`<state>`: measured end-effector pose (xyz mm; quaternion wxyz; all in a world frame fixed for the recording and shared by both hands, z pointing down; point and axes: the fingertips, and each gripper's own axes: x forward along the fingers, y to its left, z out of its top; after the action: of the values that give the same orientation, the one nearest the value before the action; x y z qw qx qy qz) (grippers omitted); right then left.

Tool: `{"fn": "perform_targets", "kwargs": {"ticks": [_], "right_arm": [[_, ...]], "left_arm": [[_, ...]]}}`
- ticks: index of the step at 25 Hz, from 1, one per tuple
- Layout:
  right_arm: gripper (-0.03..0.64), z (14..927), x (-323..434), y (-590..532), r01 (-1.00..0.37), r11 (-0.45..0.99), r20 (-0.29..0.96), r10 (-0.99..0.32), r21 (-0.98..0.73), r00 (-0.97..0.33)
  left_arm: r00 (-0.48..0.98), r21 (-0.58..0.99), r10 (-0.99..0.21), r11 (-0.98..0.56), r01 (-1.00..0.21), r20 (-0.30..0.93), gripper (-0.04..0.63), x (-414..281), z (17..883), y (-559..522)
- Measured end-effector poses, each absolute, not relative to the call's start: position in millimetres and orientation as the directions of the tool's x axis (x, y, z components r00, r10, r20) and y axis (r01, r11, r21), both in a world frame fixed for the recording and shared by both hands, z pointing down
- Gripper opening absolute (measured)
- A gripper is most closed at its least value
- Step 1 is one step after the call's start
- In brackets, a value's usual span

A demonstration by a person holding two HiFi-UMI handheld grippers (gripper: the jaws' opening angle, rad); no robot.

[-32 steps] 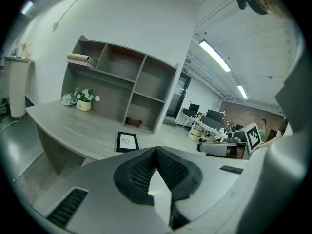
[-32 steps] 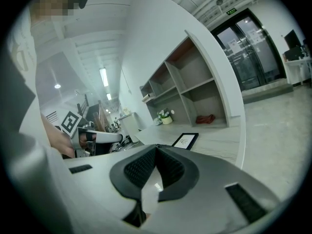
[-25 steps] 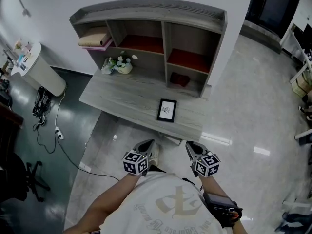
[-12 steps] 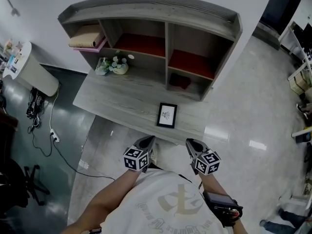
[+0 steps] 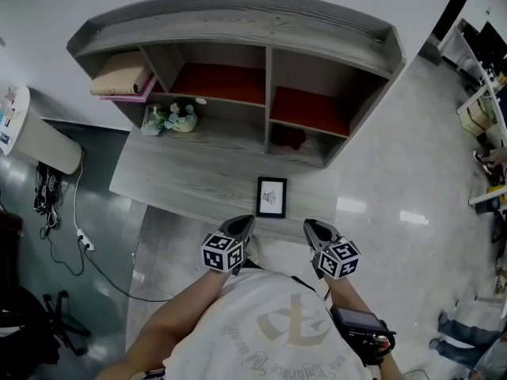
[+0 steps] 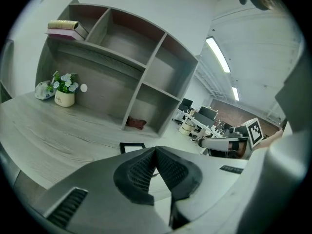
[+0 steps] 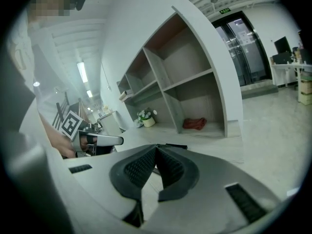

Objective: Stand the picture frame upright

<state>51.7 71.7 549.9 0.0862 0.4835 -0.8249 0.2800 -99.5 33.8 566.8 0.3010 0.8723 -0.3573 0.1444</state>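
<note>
The fingers [image 6: 138, 172] of the left gripper [image 6: 156, 151] are closed tip to tip with nothing between them, and the fingers [image 7: 138, 168] of the right gripper [image 7: 156, 148] are closed and empty in the same way. Neither gripper touches anything. Seen from the head view, both are held side by side close to the person's body, just short of the table's [image 5: 186, 172] front edge. The picture frame [image 5: 272, 197] lies flat and face up on that table, near the front edge. It sits ahead of the gap between the two grippers and apart from both. Behind it stands the shelf unit [image 5: 269, 22], with a red cloth [image 5: 287, 137] in the lower right compartment and a small pot of flowers [image 5: 178, 117] off to the left, both well away from the frame. This looks like the approach, with the frame not yet handled. The next move probably calls for bringing the grippers in over the table edge and opening at least one pair of fingers. Those fingers would then need to catch a thin edge of a frame lying flush on the wood, perhaps with the other gripper bracing the opposite side. After that the frame can be tipped up. Whether it has a rear prop cannot be seen, so it may need a lean or steadying to stay upright.
</note>
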Motion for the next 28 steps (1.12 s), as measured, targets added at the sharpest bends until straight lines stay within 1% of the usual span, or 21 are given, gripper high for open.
{"fn": "perform_targets", "kwargs": {"ticks": [12, 18, 28], "right_arm": [[0.005, 555, 31, 13, -0.896, 0.267, 0.44, -0.798, -0.354, -0.412], [0.005, 559, 33, -4, -0.916, 0.201, 0.464, -0.812, -0.348, -0.354], [0.005, 571, 33, -19, -0.923, 0.162, 0.504, -0.798, -0.349, -0.33]], "left_arm": [[0.764, 0.438, -0.432, -0.636, -0.635, 0.48, 0.012, -121, 582, -33], [0.787, 0.445, -0.39, -0.665, -0.6, 0.478, 0.012, -122, 584, -50], [0.793, 0.479, -0.345, -0.653, -0.587, 0.502, 0.012, -122, 600, -62]]}}
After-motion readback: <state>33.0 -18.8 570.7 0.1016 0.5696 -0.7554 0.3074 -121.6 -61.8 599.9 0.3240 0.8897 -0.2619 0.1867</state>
